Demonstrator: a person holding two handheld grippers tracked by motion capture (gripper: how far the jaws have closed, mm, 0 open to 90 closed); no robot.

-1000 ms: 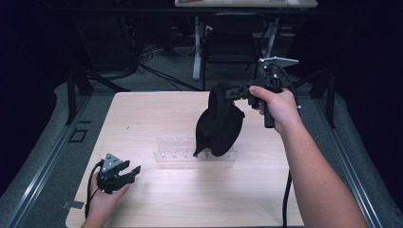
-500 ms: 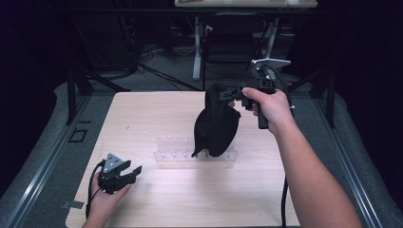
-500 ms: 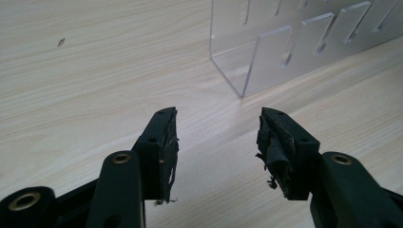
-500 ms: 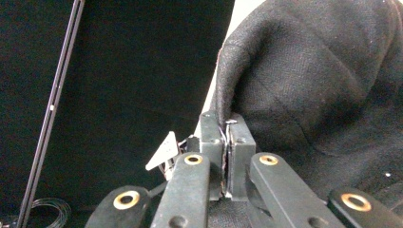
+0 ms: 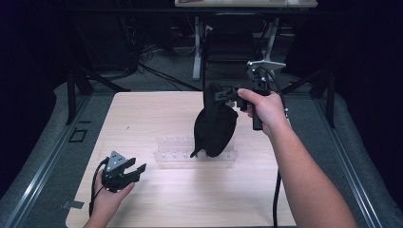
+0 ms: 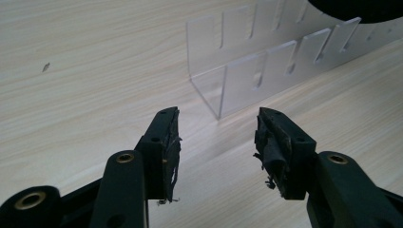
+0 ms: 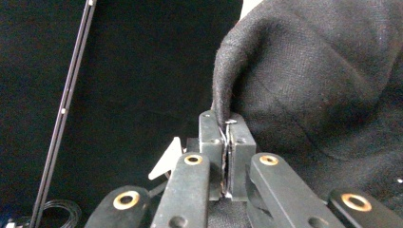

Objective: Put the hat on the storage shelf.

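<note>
The room around me is dark, and under the light stands one pale wooden table (image 5: 157, 118) with grey floor on both sides. On the table I count one clear plastic rack (image 5: 173, 152) with slots, and above it one black cloth cap (image 5: 215, 126). I hold two grippers, one in each hand.

My right gripper (image 5: 223, 95) is up above the far right part of the table. Its jaws are pressed fully together on the edge of the cap, and the cap hangs down from them, with its low end at the right part of the rack. My left gripper (image 5: 135, 170) is low at the near left corner of the table, well apart from the cap. Its jaws stand wide open and hold nothing.

Compared with one second ago, my right hand has moved a little to the left and nearer to me, and the cap came with it. My left hand has stayed in its place.

The right gripper view shows closely how the thin cloth edge (image 7: 223, 107) sits between the two pads. The left gripper view shows the near end of the rack (image 6: 266, 71) with its slots, just in front of the open jaws.
</note>
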